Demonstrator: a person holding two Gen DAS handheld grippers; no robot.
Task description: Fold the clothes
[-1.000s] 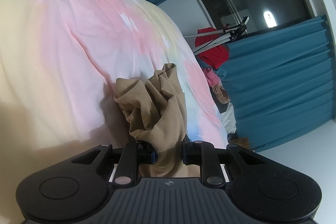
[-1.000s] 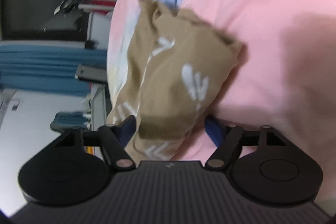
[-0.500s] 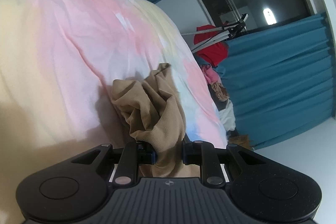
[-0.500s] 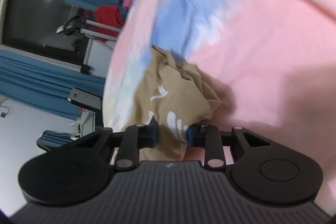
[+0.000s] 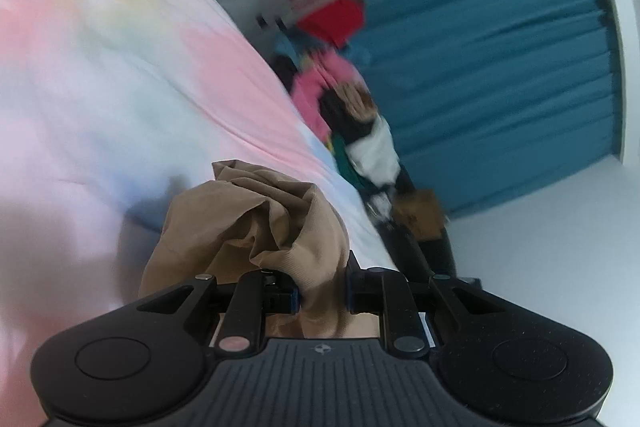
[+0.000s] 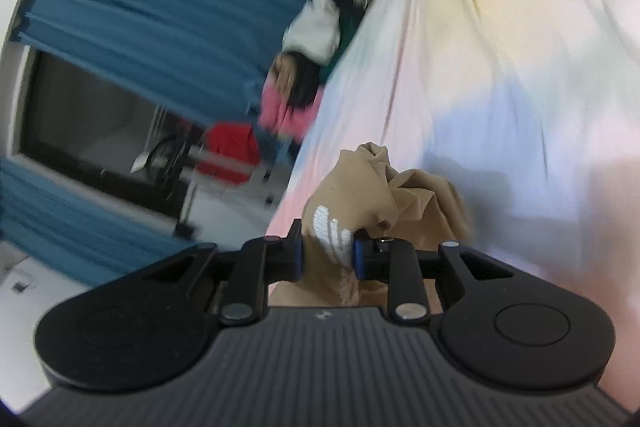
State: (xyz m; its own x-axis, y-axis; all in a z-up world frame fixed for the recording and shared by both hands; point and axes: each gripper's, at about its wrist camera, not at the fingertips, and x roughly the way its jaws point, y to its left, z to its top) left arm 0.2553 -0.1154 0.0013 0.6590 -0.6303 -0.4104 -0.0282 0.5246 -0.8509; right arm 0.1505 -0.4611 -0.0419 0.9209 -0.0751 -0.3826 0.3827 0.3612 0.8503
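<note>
A crumpled tan garment [image 5: 256,223] hangs bunched in front of my left gripper [image 5: 322,291], whose blue pads are shut on a fold of it. In the right wrist view the same tan garment [image 6: 372,187], with a white printed mark, is pinched between the pads of my right gripper [image 6: 328,255]. Both bunches are held just above a pastel tie-dye bedsheet [image 5: 120,67], which fills the right side of the right wrist view [image 6: 520,67]. The part of the garment between the two grippers is out of sight. Both pictures are blurred by motion.
A heap of mixed clothes [image 5: 352,119] lies off the bed's edge, in front of blue curtains [image 5: 500,75]. A red garment [image 5: 332,15] hangs on a rack near a dark window [image 6: 92,115]. A brown box [image 5: 420,219] stands on the pale floor.
My right gripper went from wide open around the garment to shut on it. Both grippers then rose and swung toward the bed's edge, carrying the garment; the curtains and clothes heap look nearer.
</note>
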